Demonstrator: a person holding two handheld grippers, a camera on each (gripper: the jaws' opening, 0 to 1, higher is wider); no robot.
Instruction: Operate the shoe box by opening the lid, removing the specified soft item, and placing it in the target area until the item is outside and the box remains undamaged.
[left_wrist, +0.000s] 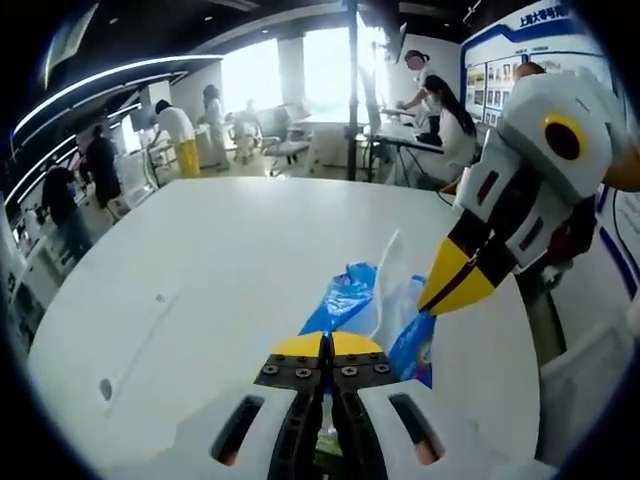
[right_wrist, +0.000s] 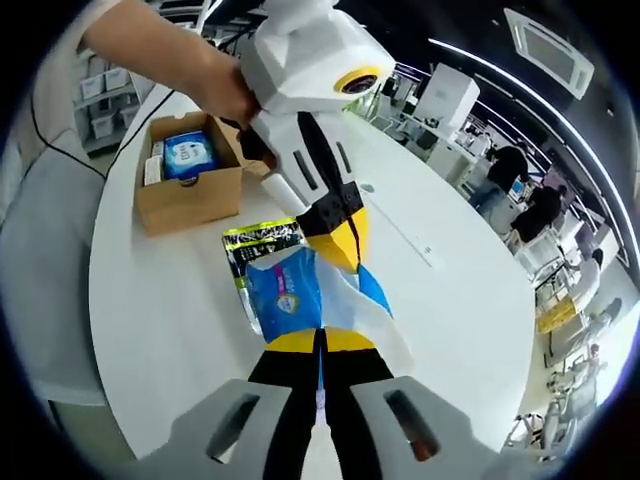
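Closest to the lens in the left gripper view, the left gripper (left_wrist: 327, 345) has its yellow-tipped jaws pressed together on the edge of a blue and white soft packet (left_wrist: 352, 300), a plastic pack that looks like wet wipes. In the right gripper view the right gripper (right_wrist: 320, 340) does the same from the other side: its jaws are closed on the same packet (right_wrist: 290, 290), which hangs between the two grippers above the white counter (right_wrist: 160, 300). The packet is outside the box. A loose clear flap of it spreads toward the counter on one side.

In the right gripper view the left gripper (right_wrist: 345, 240) comes in from above, held by a person's hand (right_wrist: 225, 90), and its tips meet the packet from the far end. In the left gripper view the right gripper (left_wrist: 455, 285) comes in from the right in the same way.

Just under the blue packet lies a second flat pack with a black and yellow-green label (right_wrist: 262, 240) on the counter. Further back stands the open cardboard shoe box (right_wrist: 190, 195), well apart from the held packet, with another blue pack (right_wrist: 190, 155) inside it.

Behind the counter I see several people (left_wrist: 180, 135) at desks.
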